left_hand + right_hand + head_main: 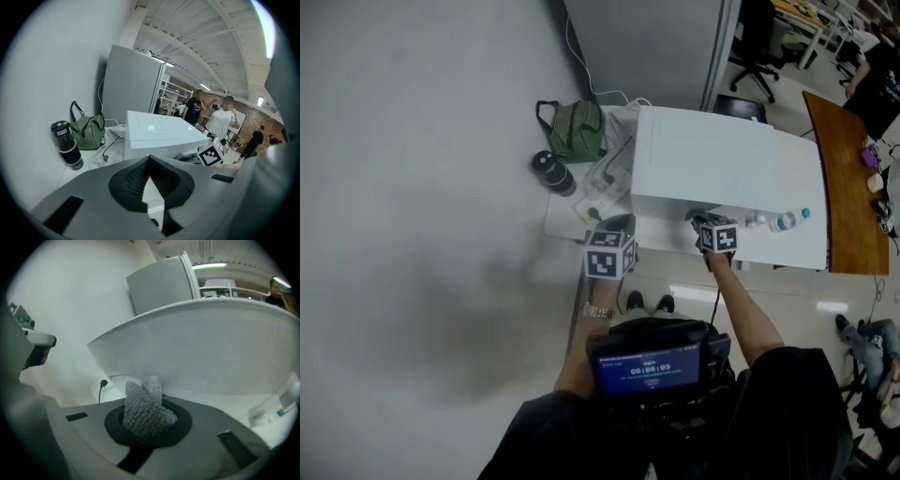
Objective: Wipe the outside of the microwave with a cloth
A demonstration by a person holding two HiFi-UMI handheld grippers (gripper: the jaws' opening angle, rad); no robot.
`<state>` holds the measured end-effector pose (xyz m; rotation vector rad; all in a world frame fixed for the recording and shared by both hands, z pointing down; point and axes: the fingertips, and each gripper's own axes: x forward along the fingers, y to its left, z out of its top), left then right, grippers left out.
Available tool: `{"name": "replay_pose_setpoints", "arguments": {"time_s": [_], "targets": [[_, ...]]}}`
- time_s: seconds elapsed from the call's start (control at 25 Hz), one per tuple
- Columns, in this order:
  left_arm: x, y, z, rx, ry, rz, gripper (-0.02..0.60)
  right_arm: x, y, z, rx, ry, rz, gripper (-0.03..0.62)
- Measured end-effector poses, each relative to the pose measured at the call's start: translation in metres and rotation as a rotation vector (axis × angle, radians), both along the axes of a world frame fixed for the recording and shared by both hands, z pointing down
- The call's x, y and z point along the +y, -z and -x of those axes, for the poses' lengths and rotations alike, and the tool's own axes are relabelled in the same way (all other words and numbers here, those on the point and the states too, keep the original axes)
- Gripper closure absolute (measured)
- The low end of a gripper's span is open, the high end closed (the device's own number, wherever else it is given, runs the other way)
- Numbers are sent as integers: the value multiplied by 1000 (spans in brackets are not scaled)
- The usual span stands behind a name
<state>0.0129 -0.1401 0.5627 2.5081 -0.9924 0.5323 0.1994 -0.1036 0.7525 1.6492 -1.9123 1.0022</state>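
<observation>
Right gripper (144, 405) clamped on grey knitted cloth (143, 412), which bulges out past the jaws. Cloth sits at the lower front edge of the white microwave (722, 164), contact not resolvable. Left gripper (150, 161) jaws together at the tips, nothing held, hovering off the microwave's front left corner. Microwave stands on white worktop (562, 223); green bag (577, 129) and black bottle (553, 172) to its left.

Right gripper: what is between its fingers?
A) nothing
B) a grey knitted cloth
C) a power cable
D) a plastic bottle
B: the right gripper view shows the right gripper shut on a bunched grey knitted cloth, just in front of the white microwave.
</observation>
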Motion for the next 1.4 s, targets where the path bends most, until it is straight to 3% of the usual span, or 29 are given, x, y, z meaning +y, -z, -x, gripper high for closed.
{"name": "replay_pose_setpoints", "arguments": {"time_s": [0.24,0.48,0.6,0.76,0.88,1.0,1.2,1.4], "targets": [[2,3,-38,14,-77,-10,581,49,9,-102,25,-238,13,577],[9,3,-51,14,-117,-14,581,63,18,-133,12,-320,-17,577],[8,0,-40,6,-95,-15,581,52,15,-103,-28,-303,-28,577],[4,-1,-15,-3,-33,-15,581,16,1,6,-72,-89,-43,577],[2,0,12,-18,22,-18,581,-20,-5,86,-215,-10,-96,577],[4,2,41,-35,86,-24,581,-45,-22,133,-319,-6,-57,577],[9,2,83,-68,189,-26,581,-61,-50,147,-408,-56,62,577],[10,0,82,-82,182,-21,581,-53,-54,98,-410,-150,86,577]]}}
